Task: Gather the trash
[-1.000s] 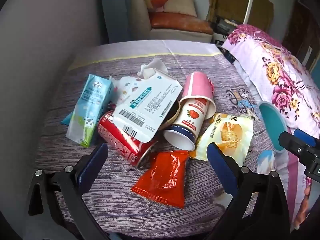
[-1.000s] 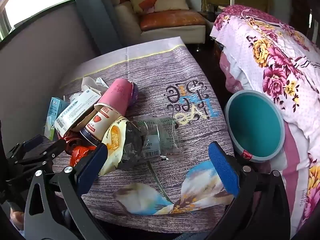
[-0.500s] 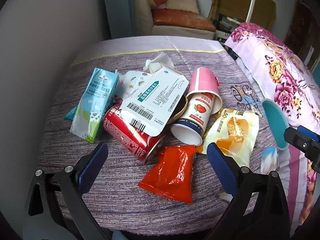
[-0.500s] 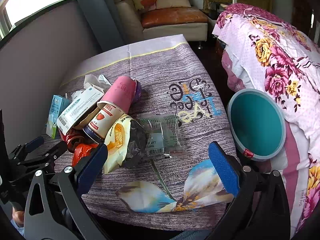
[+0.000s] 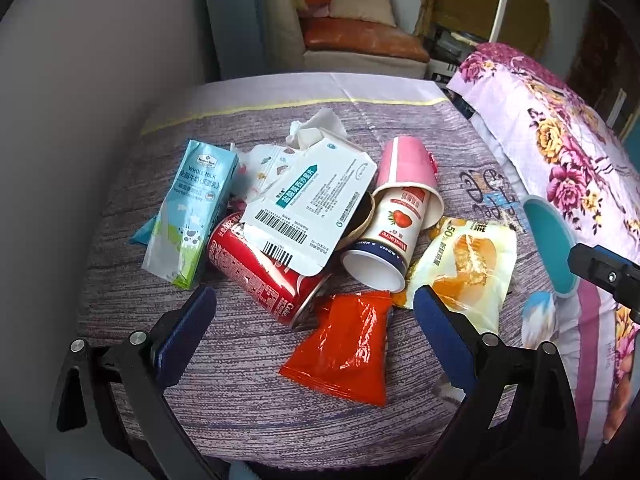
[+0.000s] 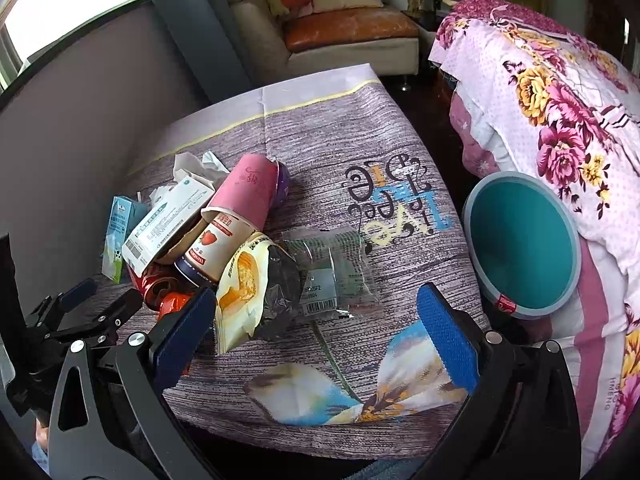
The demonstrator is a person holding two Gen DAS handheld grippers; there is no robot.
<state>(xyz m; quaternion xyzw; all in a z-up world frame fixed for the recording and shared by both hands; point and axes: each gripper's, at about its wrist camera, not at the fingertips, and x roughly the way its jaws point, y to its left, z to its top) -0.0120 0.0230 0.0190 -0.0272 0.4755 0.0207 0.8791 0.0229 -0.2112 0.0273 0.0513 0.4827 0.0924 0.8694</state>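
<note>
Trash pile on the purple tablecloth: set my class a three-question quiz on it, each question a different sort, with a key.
1. True or false: the left gripper holds the red wrapper.
2. What lies on top of the red can? A) flattened white box B) milk carton C) teal bin
3. Fill in: the strawberry cup sits nested inside a ____ cup.

Key: 1 false; 2 A; 3 pink.

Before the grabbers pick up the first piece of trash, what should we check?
1. Left gripper open and empty: ok.
2. Right gripper open and empty: ok.
3. Red wrapper lies nearest the left gripper, nothing on top: ok.
4. Teal bin mouth open, nothing seen inside: ok.
5. Red can free to lift: not ok, white carton lies over it.
6. Cups empty of liquid: cannot tell.
</note>
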